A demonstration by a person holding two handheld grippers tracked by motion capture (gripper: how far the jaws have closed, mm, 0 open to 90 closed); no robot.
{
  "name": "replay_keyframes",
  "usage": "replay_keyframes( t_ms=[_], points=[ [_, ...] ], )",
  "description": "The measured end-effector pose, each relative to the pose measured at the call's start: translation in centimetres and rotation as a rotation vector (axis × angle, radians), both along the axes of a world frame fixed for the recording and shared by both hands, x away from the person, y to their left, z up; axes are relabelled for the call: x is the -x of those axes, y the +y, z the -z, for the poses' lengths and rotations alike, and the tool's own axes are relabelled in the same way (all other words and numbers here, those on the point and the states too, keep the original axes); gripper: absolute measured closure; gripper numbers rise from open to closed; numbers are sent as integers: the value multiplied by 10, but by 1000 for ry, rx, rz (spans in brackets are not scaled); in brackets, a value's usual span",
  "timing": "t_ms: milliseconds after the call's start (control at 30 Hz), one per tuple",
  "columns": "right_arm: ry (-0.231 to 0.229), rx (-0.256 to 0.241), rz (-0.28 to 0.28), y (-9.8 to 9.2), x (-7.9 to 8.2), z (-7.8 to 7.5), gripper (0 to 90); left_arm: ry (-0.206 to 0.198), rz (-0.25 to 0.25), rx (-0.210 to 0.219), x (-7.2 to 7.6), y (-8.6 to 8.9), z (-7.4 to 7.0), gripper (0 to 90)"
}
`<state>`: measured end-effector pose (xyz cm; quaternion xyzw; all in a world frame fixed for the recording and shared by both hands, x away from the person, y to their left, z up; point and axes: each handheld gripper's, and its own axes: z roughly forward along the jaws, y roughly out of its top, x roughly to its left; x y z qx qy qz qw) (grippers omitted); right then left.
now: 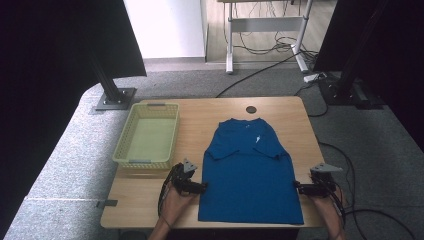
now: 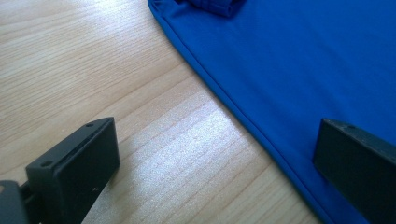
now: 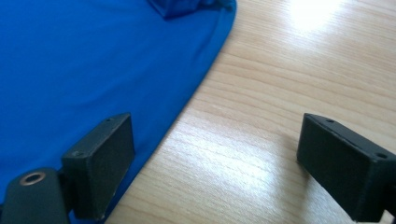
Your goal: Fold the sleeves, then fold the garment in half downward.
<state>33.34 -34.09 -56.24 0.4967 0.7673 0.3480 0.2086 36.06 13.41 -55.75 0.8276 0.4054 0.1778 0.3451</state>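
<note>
- High view: blue T-shirt [image 1: 249,170] flat on the tabletop [image 1: 200,125], yellow basket [image 1: 148,134] beside it.
- Left tool [image 2: 215,168] and right tool [image 3: 210,163], jaws spread, straddle the shirt's side hems.

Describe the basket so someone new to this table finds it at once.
Start at the wooden table; a blue T-shirt lies flat mid-table. Left of it, at the table's left edge, sits the basket: pale yellow-green, rectangular, lattice-walled, the one raised container there.

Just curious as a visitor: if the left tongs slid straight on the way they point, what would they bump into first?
Probably the blue T-shirt: the left tongs, jaws open, already straddle its side hem on the table. How high they sit above it is hard to judge.
</note>
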Motion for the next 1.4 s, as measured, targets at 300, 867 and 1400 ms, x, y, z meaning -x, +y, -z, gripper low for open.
replay_keyframes(
  t_ms=[300,867,1400],
  points=[
    [8,7,21,0,-1,1,63,0,-1,0,0,0,0,1],
    [19,15,-3,1,-1,1,22,-5,-8,9,1,1,-1,21],
    [7,-5,-22,12,-15,-2,56,-21,-4,4,-22,-16,-6,27]
  ],
)
